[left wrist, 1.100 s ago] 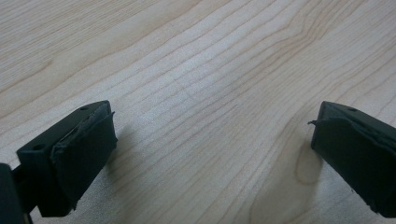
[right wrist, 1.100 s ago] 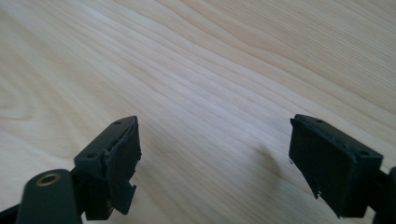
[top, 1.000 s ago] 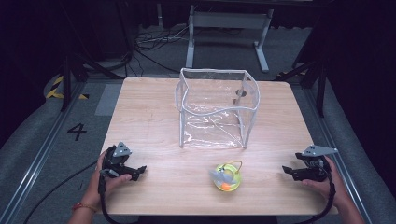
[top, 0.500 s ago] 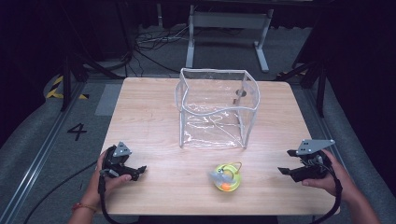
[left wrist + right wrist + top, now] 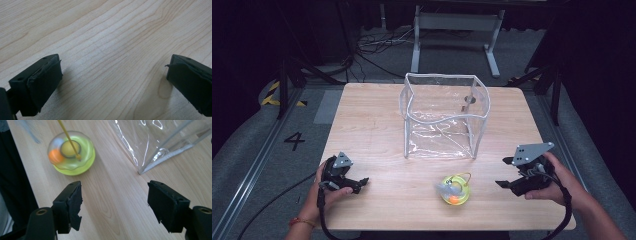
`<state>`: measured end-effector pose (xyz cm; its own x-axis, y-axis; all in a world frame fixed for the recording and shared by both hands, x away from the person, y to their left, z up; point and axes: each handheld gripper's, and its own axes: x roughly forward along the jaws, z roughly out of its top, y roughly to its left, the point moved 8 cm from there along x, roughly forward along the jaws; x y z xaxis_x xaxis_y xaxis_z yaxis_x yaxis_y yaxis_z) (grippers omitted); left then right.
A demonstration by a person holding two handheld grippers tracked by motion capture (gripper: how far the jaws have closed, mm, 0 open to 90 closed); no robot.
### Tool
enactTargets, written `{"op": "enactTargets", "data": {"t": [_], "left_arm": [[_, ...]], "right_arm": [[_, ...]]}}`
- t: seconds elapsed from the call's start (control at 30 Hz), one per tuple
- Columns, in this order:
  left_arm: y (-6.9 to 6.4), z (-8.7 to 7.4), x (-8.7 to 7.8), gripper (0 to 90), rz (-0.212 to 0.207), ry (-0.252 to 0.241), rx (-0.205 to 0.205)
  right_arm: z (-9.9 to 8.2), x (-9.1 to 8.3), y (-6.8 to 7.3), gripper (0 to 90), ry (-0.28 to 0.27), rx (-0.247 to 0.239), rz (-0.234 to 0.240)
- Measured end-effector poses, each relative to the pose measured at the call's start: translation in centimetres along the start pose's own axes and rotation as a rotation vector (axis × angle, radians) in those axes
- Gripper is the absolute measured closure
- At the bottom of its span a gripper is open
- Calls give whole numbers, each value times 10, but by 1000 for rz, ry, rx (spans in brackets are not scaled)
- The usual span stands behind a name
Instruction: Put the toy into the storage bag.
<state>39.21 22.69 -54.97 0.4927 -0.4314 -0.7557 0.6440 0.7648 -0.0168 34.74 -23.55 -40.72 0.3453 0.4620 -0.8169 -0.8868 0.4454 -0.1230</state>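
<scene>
Near the table's front edge, right of centre, lies the yellow-green capsule toy [image 5: 454,190]. Right tool [image 5: 504,184] hovers near the front right corner, jaws apart, just narrowing, grasping nothing. Left tool [image 5: 360,184] rests near the front left corner, released. Clear bag [image 5: 444,117] stands mid-table.

My worktop [image 5: 372,125] is a pale wooden board with rounded corners and plain grain. Toward its far half stands a clear plastic box [image 5: 442,117] with white edges, open at the top, its base flat on the wood. Nearer my edge, well apart from the box, lies a small round toy [image 5: 455,189], yellow-green under a clear dome, with orange and yellow balls inside and a thin yellow loop.
</scene>
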Motion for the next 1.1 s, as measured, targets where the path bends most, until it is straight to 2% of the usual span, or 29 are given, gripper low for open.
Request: {"op": "enactTargets", "data": {"t": [0.07, 0.13, 0.33, 0.57, 0.7, 0.93, 0.97, 1.07, 1.1], "left_arm": [[0, 0, 0, 3, 3, 0, 3], [0, 0, 0, 2, 4, 0, 3], [1, 1, 1, 1, 5, -3, 1], [2, 2, 1, 2, 8, -5, 1], [2, 2, 1, 2, 8, -5, 1], [2, 1, 1, 2, 8, -4, 2], [1, 1, 1, 2, 4, -3, -6], [1, 1, 1, 2, 5, -3, -4], [1, 1, 1, 2, 5, -4, -1]], "right_arm": [[10, -3, 8, 293, 14, -35, 18], [14, -4, 10, 301, 21, -36, 13], [37, 0, 21, 318, 56, -91, 59], [54, 15, 24, 327, 130, -136, 70], [62, 18, 26, 351, 150, -155, 86], [77, 19, 27, 422, 175, -183, 95], [78, 20, 27, 434, 184, -190, 85], [81, 23, 30, 492, 208, -215, 99], [82, 25, 30, 546, 225, -226, 97]]}}
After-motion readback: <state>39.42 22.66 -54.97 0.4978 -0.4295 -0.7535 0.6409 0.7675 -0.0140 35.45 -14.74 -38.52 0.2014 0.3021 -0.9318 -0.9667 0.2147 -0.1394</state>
